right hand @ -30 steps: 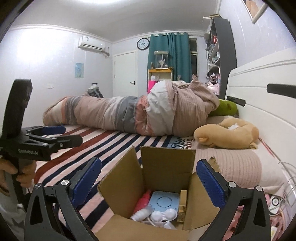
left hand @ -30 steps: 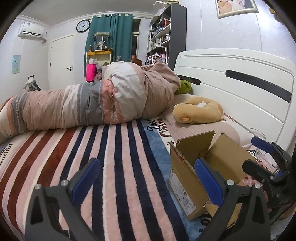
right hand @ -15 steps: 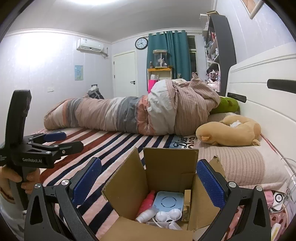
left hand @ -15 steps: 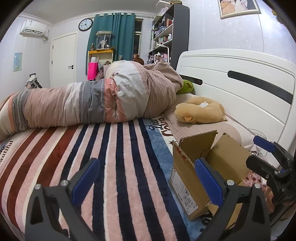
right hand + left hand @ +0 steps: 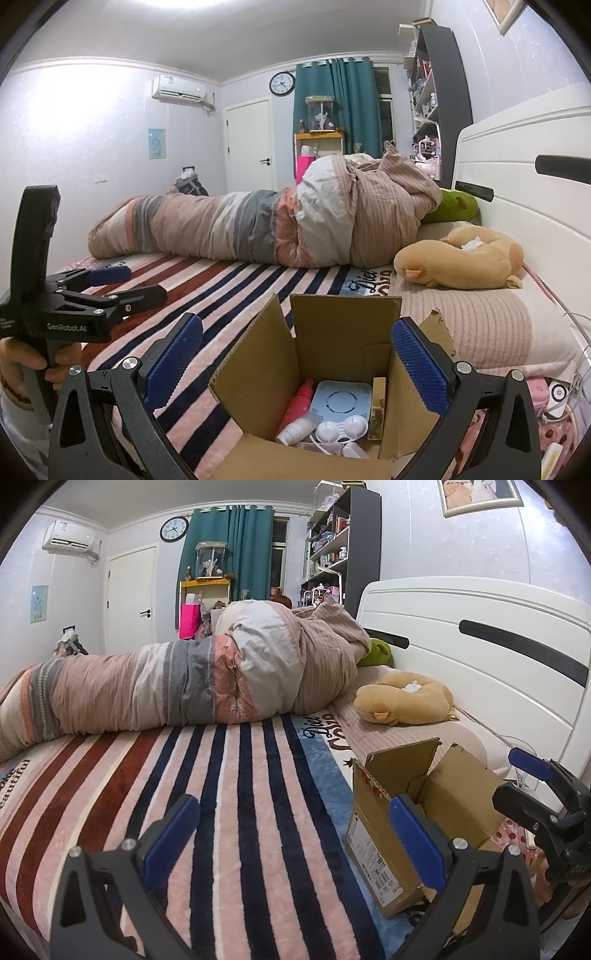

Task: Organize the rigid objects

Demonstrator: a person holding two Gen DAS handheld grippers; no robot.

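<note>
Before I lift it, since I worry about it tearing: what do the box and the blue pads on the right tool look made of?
The box: brown corrugated cardboard, matte, with one flap's edge torn. The pads: probably rubber, finely dimpled, dull blue.

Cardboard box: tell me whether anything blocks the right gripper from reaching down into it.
Nothing visible blocks it. The right gripper is open and empty, right in front of the cardboard box, whose flaps stand up and leave the top open. Inside lie a light blue device and a pink bottle.

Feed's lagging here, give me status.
Left gripper open, empty. Right gripper open, empty, over cardboard box. Box open, items inside. Nothing blocking.
</note>
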